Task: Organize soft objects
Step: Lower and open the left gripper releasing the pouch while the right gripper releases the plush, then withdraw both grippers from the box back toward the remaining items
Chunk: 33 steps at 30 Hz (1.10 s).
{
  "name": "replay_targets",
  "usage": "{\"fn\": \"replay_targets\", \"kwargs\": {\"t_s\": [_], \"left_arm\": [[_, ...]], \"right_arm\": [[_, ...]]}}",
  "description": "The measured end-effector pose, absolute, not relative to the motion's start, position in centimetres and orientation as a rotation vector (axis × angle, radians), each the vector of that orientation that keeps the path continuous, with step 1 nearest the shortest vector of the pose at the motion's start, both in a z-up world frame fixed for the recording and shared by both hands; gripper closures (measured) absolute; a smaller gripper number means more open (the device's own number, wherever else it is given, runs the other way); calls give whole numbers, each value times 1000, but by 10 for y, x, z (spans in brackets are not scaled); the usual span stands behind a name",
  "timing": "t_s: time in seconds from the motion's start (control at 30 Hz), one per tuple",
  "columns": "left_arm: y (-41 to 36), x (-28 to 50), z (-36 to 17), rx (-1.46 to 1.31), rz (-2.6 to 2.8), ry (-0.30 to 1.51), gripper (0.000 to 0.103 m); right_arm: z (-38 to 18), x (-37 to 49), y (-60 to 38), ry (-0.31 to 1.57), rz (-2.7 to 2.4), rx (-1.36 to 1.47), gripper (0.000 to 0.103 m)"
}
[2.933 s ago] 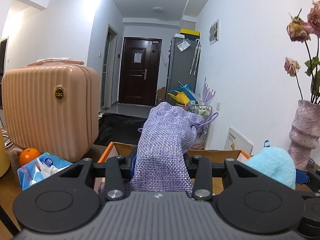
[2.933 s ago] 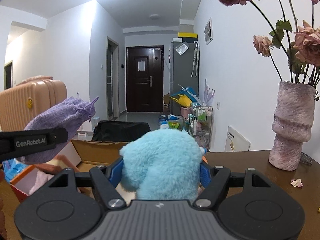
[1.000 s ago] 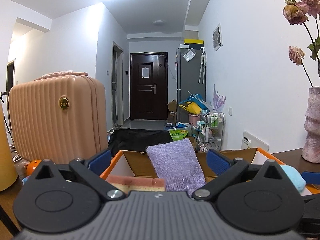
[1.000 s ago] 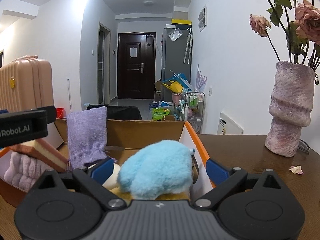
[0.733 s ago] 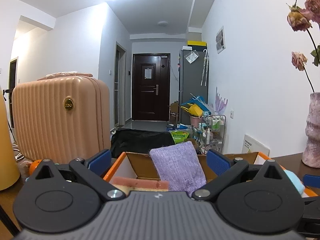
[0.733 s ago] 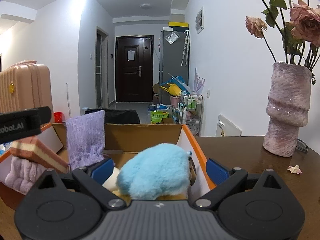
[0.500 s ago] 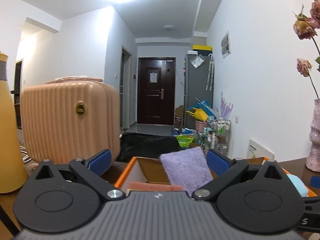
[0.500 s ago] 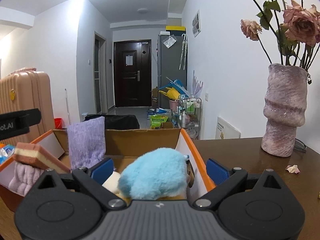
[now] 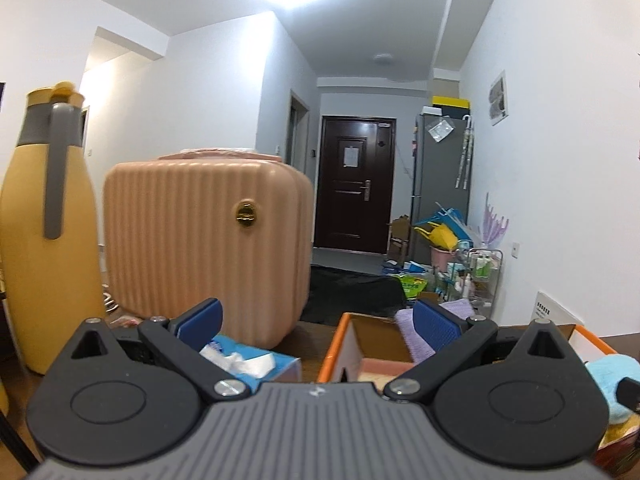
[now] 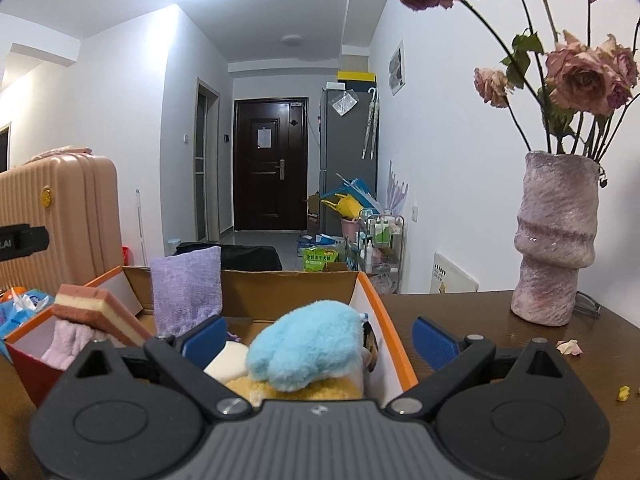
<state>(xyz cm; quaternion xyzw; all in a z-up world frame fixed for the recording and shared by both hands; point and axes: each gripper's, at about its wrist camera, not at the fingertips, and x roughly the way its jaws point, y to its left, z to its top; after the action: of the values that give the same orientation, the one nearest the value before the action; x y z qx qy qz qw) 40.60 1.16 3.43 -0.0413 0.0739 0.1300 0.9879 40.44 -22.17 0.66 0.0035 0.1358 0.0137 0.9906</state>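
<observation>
We have drawn both tongs back from the box [image 10: 384, 312]; left tongs [image 9: 316, 322] and right tongs [image 10: 320, 338] are released, pouch [image 10: 186, 292] and plush [image 10: 304, 350] inside.

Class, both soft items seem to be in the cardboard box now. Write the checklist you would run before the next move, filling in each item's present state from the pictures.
1. Left tongs open and holding nothing: ok.
2. Right tongs open and holding nothing: ok.
3. Purple pouch inside the cardboard box, leaning at the back wall: ok.
4. Blue plush resting in the box on other soft items, free of the pads: ok.
5. Layered sponge fully settled in the box: not ok, it sits tilted above the rim.
6. More soft objects left outside the box: cannot tell; only a tissue pack shows beside it.
</observation>
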Motion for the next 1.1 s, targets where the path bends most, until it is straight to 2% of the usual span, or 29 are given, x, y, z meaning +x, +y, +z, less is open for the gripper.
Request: {"fn": "replay_targets", "kwargs": {"t_s": [1.1], "left_arm": [[42,305,30,-73,282,206,0]], "right_arm": [[12,296,-225,253,39,18,3]]}}
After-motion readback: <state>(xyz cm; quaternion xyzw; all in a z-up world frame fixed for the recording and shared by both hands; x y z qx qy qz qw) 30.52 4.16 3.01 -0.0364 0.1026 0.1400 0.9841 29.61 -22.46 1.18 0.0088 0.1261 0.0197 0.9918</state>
